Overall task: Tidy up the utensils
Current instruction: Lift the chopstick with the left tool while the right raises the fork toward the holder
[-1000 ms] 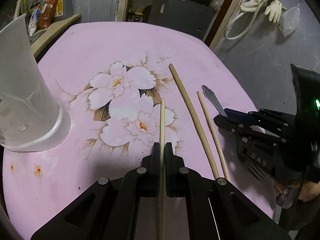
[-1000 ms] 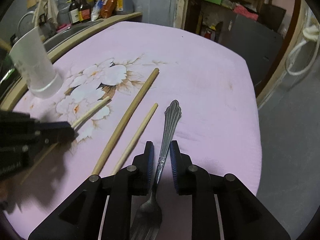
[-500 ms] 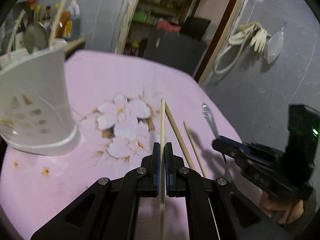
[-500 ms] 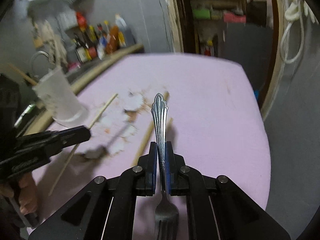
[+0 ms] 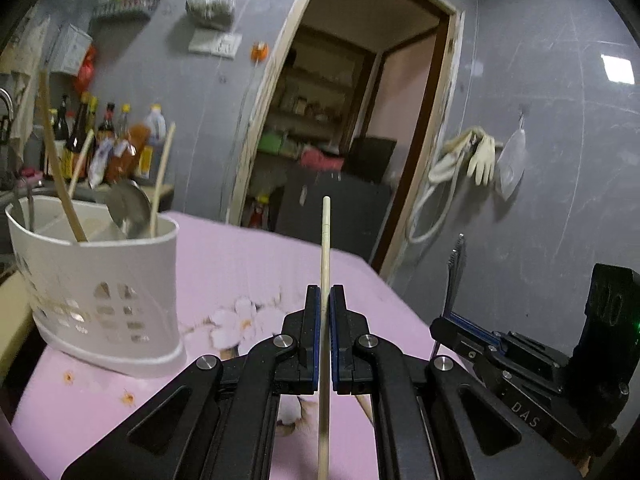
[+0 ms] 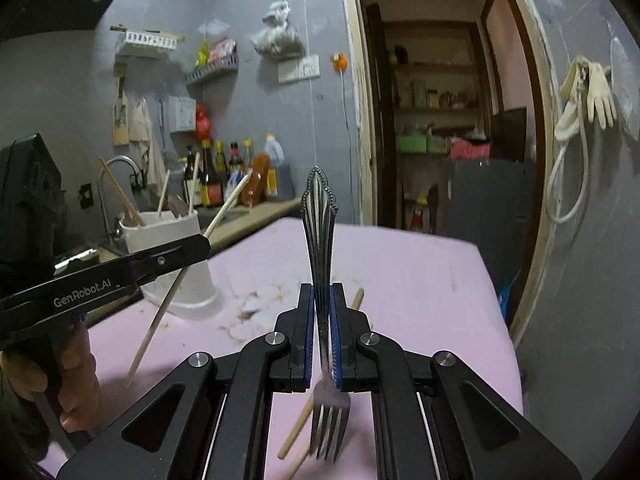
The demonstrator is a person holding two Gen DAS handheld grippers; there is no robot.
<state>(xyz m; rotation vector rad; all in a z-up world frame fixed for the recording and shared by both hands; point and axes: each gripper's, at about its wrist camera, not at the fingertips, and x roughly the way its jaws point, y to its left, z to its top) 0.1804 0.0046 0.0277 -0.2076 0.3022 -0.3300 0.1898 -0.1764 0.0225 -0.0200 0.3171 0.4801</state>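
Observation:
My left gripper is shut on a wooden chopstick and holds it tilted up above the pink table. My right gripper is shut on a metal fork, handle pointing up, tines toward me. The white utensil holder stands at the left with chopsticks and a spoon in it; it also shows in the right wrist view. Two chopsticks lie on the table under the right gripper.
Sauce bottles stand on a counter behind the holder, next to a tap. A doorway opens behind the table. Rubber gloves hang on the grey wall at the right. The table's right edge drops to the floor.
Both grippers have lifted off the table and tipped upward, the left with the chopstick, the right shut on the fork and raising it. The holder now looks closer at the left.

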